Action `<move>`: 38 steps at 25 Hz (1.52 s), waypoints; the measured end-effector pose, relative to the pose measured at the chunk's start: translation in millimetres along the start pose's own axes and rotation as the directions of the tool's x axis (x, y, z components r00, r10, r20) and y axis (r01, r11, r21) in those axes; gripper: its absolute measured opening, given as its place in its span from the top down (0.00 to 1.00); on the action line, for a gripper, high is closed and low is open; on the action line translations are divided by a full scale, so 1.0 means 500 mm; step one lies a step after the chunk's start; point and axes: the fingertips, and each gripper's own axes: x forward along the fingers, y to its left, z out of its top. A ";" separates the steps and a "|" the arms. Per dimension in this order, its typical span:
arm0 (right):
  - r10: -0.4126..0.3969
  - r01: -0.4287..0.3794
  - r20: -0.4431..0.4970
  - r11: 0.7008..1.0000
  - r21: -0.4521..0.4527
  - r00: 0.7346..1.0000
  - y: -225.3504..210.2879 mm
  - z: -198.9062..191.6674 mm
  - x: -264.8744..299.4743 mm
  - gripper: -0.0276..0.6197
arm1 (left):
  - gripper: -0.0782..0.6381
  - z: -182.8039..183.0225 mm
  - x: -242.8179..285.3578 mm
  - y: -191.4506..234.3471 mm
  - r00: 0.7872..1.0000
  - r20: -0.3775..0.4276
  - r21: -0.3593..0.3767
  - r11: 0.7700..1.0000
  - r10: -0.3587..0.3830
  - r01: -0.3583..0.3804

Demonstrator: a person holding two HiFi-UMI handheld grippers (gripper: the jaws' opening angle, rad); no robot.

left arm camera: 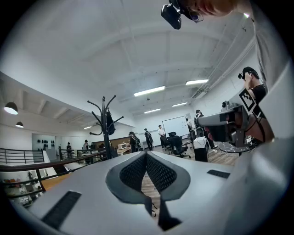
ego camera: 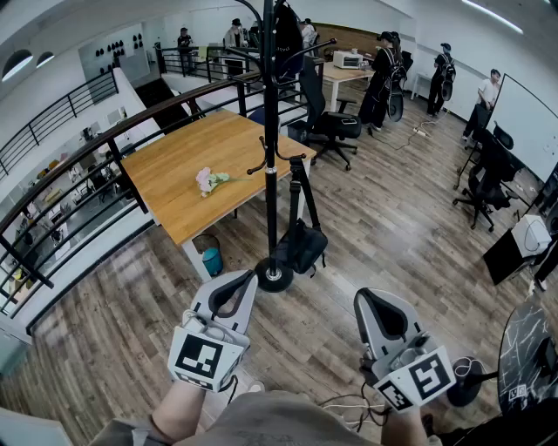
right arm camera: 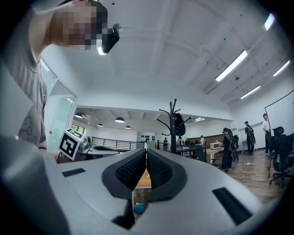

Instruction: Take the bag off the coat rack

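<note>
While left hand-held gripper (ego camera: 251, 279) and right hand-held gripper (ego camera: 362, 299) sit closed, soft black bag (ego camera: 302, 246), slim coat rack (ego camera: 270, 174)

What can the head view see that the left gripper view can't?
Only the head view: the bag hanging low on the rack, the flower on the table, the blue bin. Only the left gripper view: the camera on the person's head. Both: the rack, plus the left gripper and right gripper, each shut and empty.
</note>
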 end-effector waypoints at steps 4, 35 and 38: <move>0.000 0.000 0.011 1.000 0.026 1.000 -0.027 -0.009 -0.022 0.91 | 0.87 -0.002 0.016 -0.027 1.000 -0.004 -0.005 1.000 0.007 -0.007; -0.060 0.065 -0.045 0.992 0.106 0.997 -0.268 -0.124 0.096 0.58 | 0.87 -0.098 0.236 0.025 0.997 -0.072 -0.051 0.998 0.028 -0.031; -0.049 0.056 -0.072 0.994 0.099 0.996 -0.301 -0.141 0.168 0.58 | 0.87 -0.113 0.291 0.072 0.997 -0.079 -0.060 0.998 0.027 -0.032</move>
